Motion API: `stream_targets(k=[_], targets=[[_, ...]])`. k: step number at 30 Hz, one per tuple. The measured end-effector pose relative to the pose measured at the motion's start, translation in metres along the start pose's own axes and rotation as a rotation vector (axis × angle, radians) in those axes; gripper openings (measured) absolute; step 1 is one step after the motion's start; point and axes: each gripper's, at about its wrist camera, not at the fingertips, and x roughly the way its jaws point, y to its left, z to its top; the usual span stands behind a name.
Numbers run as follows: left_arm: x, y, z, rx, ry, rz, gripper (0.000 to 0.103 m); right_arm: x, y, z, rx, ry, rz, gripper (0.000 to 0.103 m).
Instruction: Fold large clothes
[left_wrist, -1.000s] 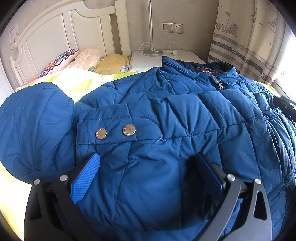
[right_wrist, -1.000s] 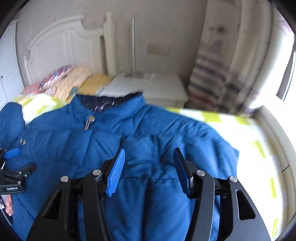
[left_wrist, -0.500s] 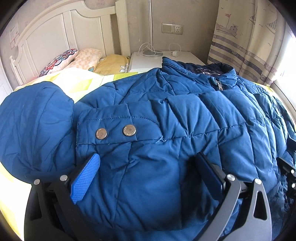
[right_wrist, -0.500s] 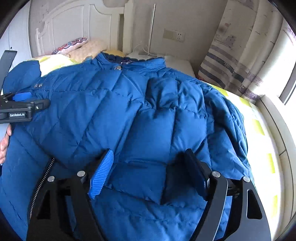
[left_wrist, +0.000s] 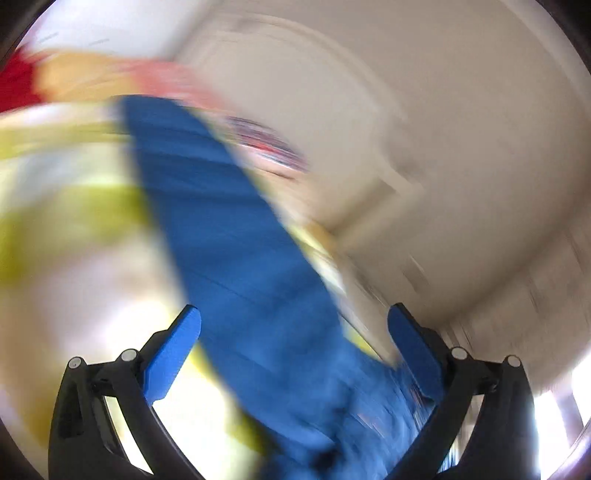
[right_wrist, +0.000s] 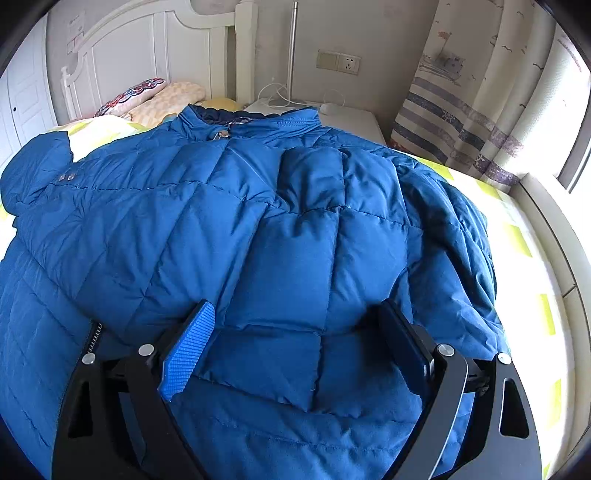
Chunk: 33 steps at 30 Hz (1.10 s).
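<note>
Left view smeared: left gripper (left_wrist: 293, 332) wide over blurred blue cloth; right gripper (right_wrist: 299, 332) opening, unclamped, above jacket (right_wrist: 236, 229) spread on bed (right_wrist: 524, 229), bare strip right.

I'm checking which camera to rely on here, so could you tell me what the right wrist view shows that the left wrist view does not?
Only the right wrist view shows, sharply, the jacket's collar, two snaps, the wall socket, the striped curtain and the right tool, its jaws opening over a folded sleeve. Only the left wrist view shows the left tool, open, amid heavy blur. Both share the blue jacket and the yellow-patterned bedding.
</note>
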Motion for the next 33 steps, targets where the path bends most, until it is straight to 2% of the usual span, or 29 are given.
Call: stream_targets(k=[1,3,7,8,9,11,12,13,15,17,19,21,22,23,25,27,28,30,31,32,33], targets=[[0.002,0.019,0.014,-0.057,-0.013,0.036,0.1,0.0,0.0,0.0,0.0,0.0,0.0,0.086],[0.013,0.047,0.038,-0.134,-0.009,0.053,0.099,0.0,-0.001,0.001,0.001,0.0,0.001,0.087],[0.037,0.059,0.074,-0.121,-0.008,0.064,0.098,0.0,-0.001,0.001,0.006,0.0,0.009,0.087],[0.047,0.059,0.082,-0.116,0.001,0.048,0.085,0.0,-0.002,0.001,0.008,0.0,0.012,0.087],[0.056,0.058,0.087,-0.114,0.022,0.027,0.051,0.0,-0.003,0.001,0.009,0.0,0.015,0.087],[0.072,0.058,0.093,-0.12,0.077,0.001,0.006,-0.001,-0.003,0.001,0.012,0.0,0.019,0.087],[0.07,0.053,0.093,-0.108,0.051,0.002,0.005,-0.001,-0.004,0.001,0.014,-0.001,0.023,0.087],[0.062,0.043,0.089,-0.08,0.017,-0.003,0.004,-0.001,-0.004,0.001,0.016,-0.002,0.026,0.087],[0.038,-0.002,0.073,0.075,-0.06,-0.073,0.004,-0.002,-0.005,0.001,0.021,-0.004,0.033,0.087],[0.017,-0.053,0.045,0.248,-0.068,-0.161,0.003,-0.002,-0.006,0.001,0.025,-0.003,0.039,0.087],[-0.002,-0.107,0.004,0.44,-0.027,-0.284,0.003,-0.002,-0.007,0.001,0.028,-0.004,0.043,0.087],[-0.014,-0.164,-0.059,0.665,0.087,-0.416,0.003,-0.002,-0.007,0.001,0.029,-0.004,0.046,0.087],[-0.015,-0.178,-0.082,0.722,0.143,-0.45,0.003,-0.002,-0.008,0.001,0.031,-0.005,0.048,0.087],[-0.009,-0.198,-0.12,0.803,0.241,-0.481,0.004,-0.002,-0.008,0.001,0.033,-0.006,0.049,0.087],[0.005,-0.218,-0.184,0.924,0.379,-0.485,0.007,-0.002,-0.009,0.001,0.039,-0.006,0.054,0.087],[0.02,-0.224,-0.229,1.003,0.464,-0.451,0.011,-0.002,-0.009,0.001,0.043,-0.007,0.058,0.087],[0.033,-0.224,-0.255,1.043,0.526,-0.416,0.015,-0.003,-0.01,0.001,0.044,-0.007,0.059,0.087],[0.043,-0.217,-0.28,1.073,0.577,-0.406,0.041,-0.003,-0.01,0.001,0.048,-0.008,0.064,0.087],[0.038,-0.211,-0.286,1.092,0.581,-0.421,0.048,-0.003,-0.01,0.0,0.049,-0.008,0.065,0.087],[0.033,-0.214,-0.287,1.123,0.595,-0.44,0.064,-0.003,-0.01,0.0,0.05,-0.008,0.067,0.087],[0.029,-0.216,-0.286,1.137,0.602,-0.447,0.074,-0.003,-0.01,0.0,0.051,-0.008,0.069,0.087]])
